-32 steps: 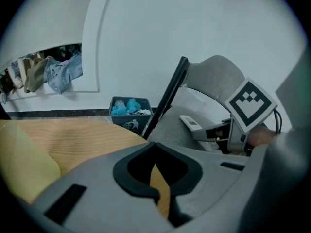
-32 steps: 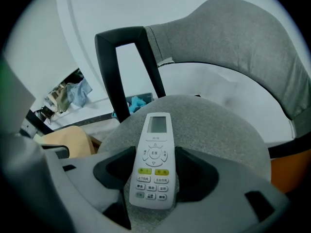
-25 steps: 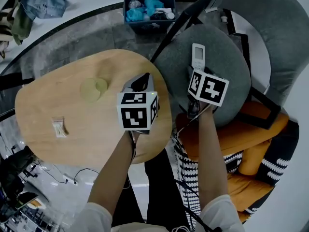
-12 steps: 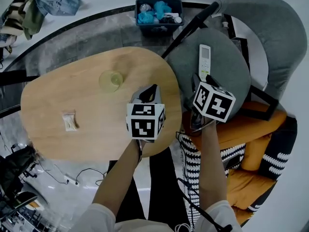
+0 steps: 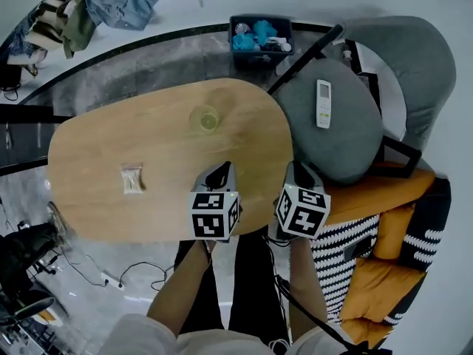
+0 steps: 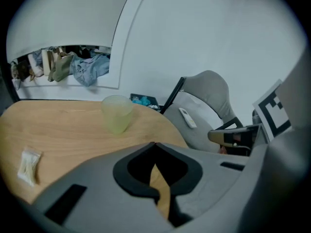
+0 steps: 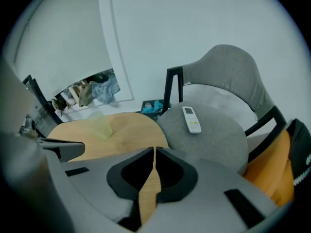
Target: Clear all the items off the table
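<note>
A pale green cup (image 5: 205, 118) (image 6: 116, 113) (image 7: 99, 125) stands upright on the oval wooden table (image 5: 111, 139). A small clear packet (image 5: 132, 178) (image 6: 28, 165) lies on the table's left part. A white remote (image 5: 324, 103) (image 7: 191, 119) lies on the grey chair seat (image 5: 347, 139), apart from both grippers. My left gripper (image 5: 223, 167) (image 6: 154, 144) hangs over the table's near right edge, shut and empty. My right gripper (image 5: 298, 167) (image 7: 154, 150) is beside it, between table and chair; its jaws have just been closing, and they meet with nothing between them.
A dark bin (image 5: 260, 34) with blue items stands on the floor beyond the table. Clothes (image 5: 111, 6) lie at the far left. An orange cushion (image 5: 384, 272) and striped fabric (image 5: 340, 242) are at the right. Cables (image 5: 96, 272) trail on the floor near the table's front.
Both grippers have drawn back toward the person and risen. The right gripper has left the remote on the chair seat. The cup and packet have not moved on the table.
</note>
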